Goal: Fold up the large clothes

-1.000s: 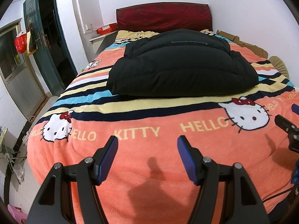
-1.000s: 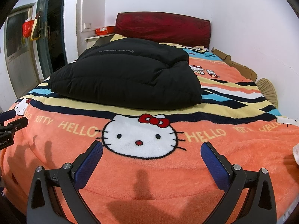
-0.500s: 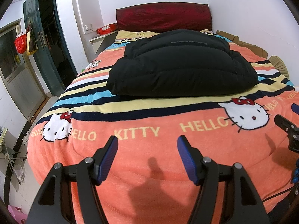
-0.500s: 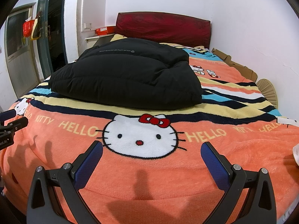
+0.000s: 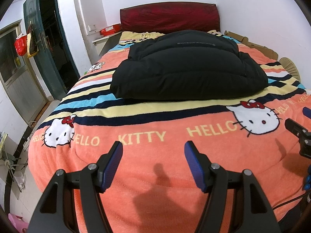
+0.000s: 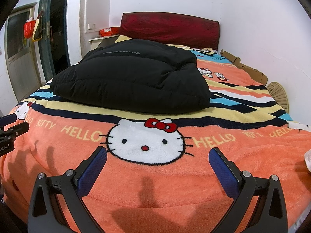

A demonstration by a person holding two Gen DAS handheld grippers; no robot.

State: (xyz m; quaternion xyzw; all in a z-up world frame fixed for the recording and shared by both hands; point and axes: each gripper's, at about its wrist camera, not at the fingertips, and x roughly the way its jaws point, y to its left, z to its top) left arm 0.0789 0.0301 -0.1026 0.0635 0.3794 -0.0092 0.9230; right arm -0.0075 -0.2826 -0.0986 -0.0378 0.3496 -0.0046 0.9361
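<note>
Both grippers, left gripper (image 5: 153, 165) and right gripper (image 6: 157, 167), hover released; reach far to the black jacket (image 5: 186, 69), grasping its near corners evenly.

The blanket (image 5: 155, 174) is thick fleece cloth, fuzzy and matt, and the black jacket (image 5: 186, 69) on it is smooth quilted cloth with a faint sheen and a line of small print at its 12 o'clock end. The headboard (image 5: 169, 18), at 12 o'clock from the jacket, is dark red with a soft gloss, and the box (image 6: 250, 69), at the jacket's 3 o'clock, is plain matt cardboard. Both the left gripper (image 5: 153, 159) and the right gripper (image 6: 157, 163) are matt black plastic with bright metal rivets, and their blue pads (image 5: 112, 167) have a fine rough grain.
</note>
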